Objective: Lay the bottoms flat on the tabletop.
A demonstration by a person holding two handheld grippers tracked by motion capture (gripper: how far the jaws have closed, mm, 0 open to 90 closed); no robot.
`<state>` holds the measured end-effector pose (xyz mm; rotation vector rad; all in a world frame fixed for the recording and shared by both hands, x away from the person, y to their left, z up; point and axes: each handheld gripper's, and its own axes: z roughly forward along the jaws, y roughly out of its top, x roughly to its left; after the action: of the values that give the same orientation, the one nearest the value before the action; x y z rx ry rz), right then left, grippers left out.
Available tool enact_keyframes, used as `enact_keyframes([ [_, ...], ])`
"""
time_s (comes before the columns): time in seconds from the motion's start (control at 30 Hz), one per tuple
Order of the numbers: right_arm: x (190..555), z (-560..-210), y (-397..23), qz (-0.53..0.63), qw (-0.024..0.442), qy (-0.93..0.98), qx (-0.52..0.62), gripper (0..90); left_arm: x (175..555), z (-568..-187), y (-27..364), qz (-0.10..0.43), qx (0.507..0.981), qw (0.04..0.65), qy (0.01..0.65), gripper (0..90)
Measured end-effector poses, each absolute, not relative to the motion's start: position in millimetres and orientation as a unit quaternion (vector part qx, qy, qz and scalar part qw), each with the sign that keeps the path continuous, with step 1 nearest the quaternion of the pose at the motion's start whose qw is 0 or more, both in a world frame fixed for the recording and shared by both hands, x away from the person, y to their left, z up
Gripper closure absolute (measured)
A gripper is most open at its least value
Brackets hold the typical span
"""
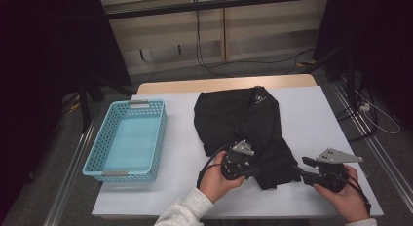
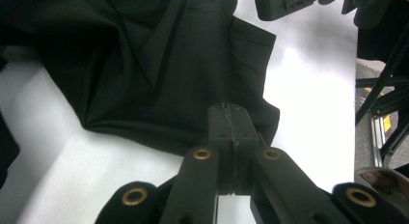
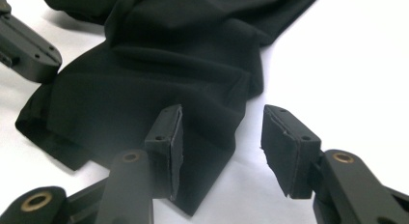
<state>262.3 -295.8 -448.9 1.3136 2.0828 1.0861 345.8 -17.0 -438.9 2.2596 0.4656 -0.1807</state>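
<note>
Lying beside black garment (image 1: 243,128), blue basket (image 1: 100,160) holds nothing.

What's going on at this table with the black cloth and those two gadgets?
A person is handling a black garment spread on a white table, with a two-jaw gripper in each hand. The left gripper has its jaws shut at the garment's near edge. The right gripper stands open, with a corner of the cloth lying between its pads, not pressed. A blue basket sits off to the left.
</note>
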Motion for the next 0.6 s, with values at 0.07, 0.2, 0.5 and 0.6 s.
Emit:
enact_keyframes([
  [0.07, 261.2, -449.4, -295.0, 0.392, 0.222, 0.754, 0.478, 49.3, 344.5, -438.7, -13.4, -0.071, 0.894, 0.401, 0.188, 90.0],
  [0.2, 261.0, -450.2, -294.9, 0.388, 0.218, 0.752, 0.487, 49.4, 341.7, -439.0, -7.3, -0.076, 0.892, 0.405, 0.187, 90.0],
  [0.5, 271.9, -458.7, -292.5, 0.383, 0.192, 0.752, 0.501, 60.1, 341.6, -442.8, -8.6, -0.076, 0.898, 0.393, 0.185, 90.0],
  [0.6, 274.5, -464.8, -291.4, 0.374, 0.176, 0.759, 0.504, 63.6, 342.8, -443.6, -8.3, -0.08, 0.896, 0.394, 0.187, 90.0],
])
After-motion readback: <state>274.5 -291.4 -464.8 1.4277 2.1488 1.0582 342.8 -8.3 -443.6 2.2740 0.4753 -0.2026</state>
